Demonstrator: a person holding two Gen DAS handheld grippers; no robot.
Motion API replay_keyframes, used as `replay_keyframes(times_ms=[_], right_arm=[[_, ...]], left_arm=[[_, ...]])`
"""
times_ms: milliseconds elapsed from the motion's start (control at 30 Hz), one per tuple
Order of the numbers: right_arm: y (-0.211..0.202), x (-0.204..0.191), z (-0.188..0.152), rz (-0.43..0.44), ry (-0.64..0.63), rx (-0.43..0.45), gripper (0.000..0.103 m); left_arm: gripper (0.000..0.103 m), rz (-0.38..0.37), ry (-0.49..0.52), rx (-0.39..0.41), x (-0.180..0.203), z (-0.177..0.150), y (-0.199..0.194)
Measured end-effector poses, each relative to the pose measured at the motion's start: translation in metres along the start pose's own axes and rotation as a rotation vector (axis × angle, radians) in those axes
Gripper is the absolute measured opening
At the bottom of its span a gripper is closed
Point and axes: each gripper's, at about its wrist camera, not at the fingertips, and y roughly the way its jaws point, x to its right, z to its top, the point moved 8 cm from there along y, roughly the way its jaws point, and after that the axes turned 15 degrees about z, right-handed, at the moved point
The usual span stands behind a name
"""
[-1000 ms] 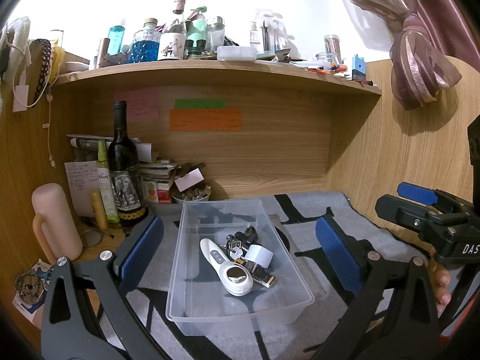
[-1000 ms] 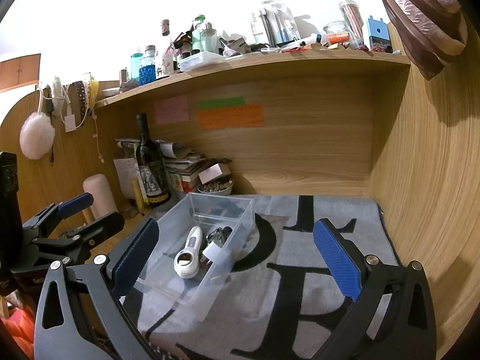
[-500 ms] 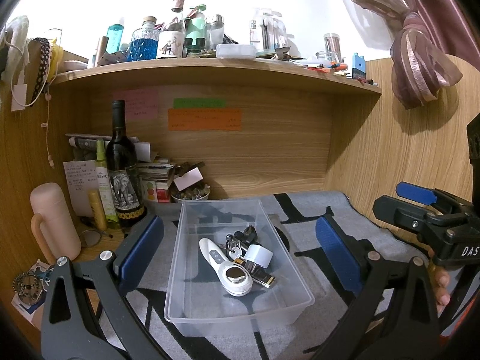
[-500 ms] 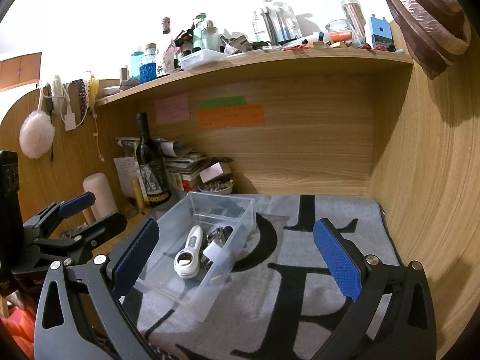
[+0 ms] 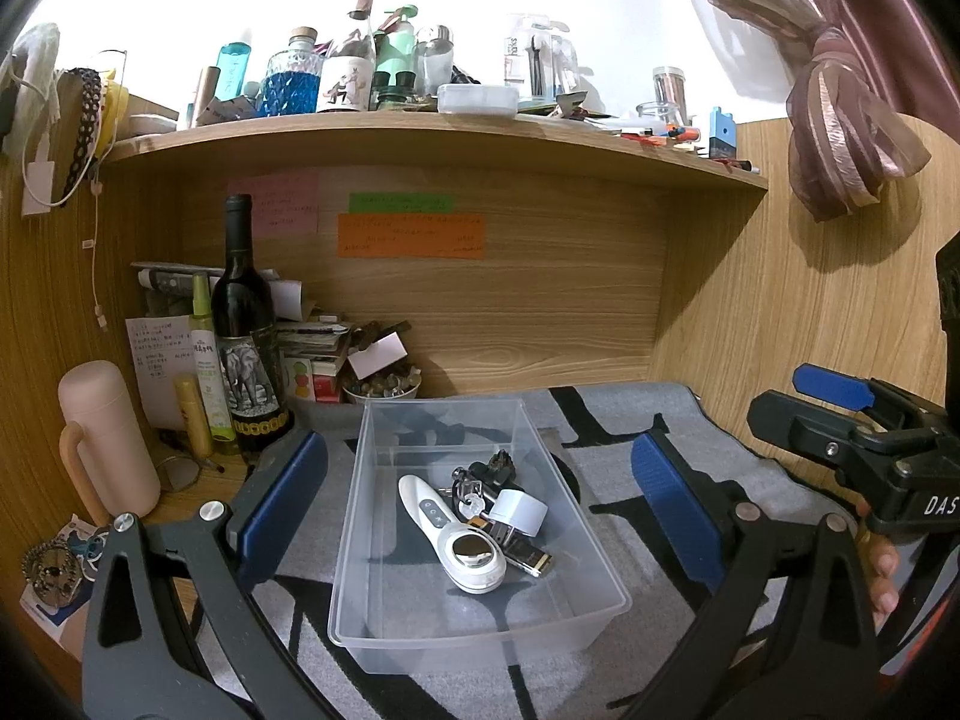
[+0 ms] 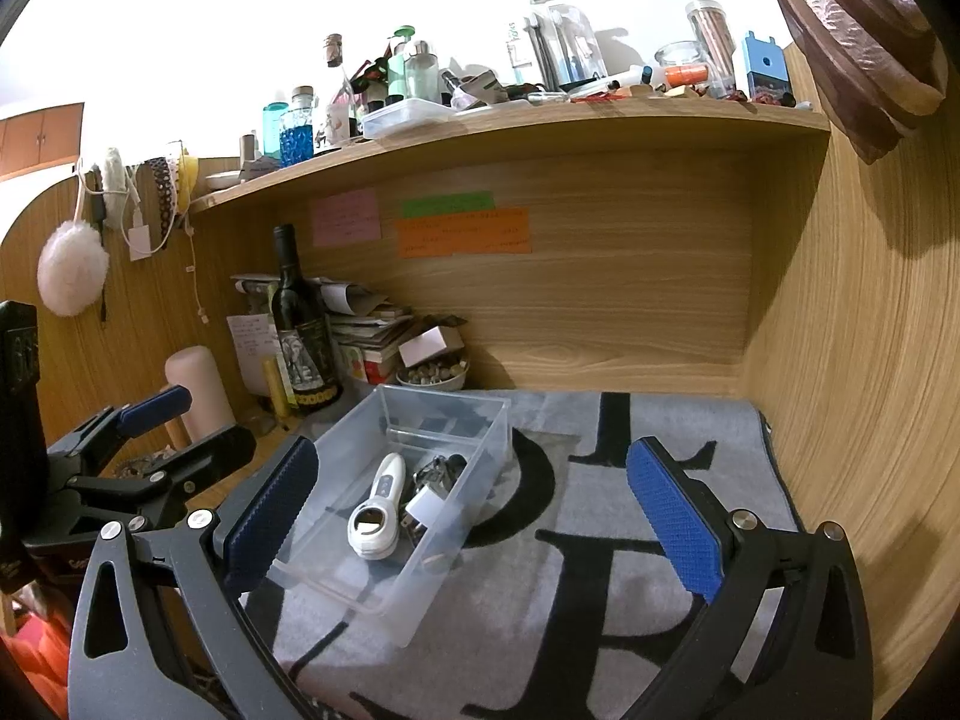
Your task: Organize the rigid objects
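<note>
Grey mat (image 6: 630,516) beside clear bin (image 6: 420,564)

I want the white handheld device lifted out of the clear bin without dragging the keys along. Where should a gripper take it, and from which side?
Probably by its narrow handle end, from straight above. The white handheld device lies flat in the clear bin; its handle points toward the far wall with bare floor on its left, while the keys and white adapter crowd its right side.

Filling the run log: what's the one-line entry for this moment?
left gripper: open, empty | right gripper: open, empty | clear bin: holds white handheld device, keys
</note>
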Motion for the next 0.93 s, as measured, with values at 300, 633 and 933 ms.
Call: replay_keyframes(times_ms=[300,633,933], right_arm=[[0.001,0.000,0.000,0.002,0.000,0.001,0.103],[0.004,0.003,0.000,0.008,-0.005,-0.003,0.103],[0.005,0.015,0.003,0.009,-0.014,0.000,0.103]], left_arm=[[0.103,-0.012,0.005,-0.005,0.002,-0.001,0.004],[0.103,-0.036,0.006,-0.030,0.005,-0.005,0.004],[0.103,-0.026,-0.002,-0.031,0.001,-0.005,0.008]])
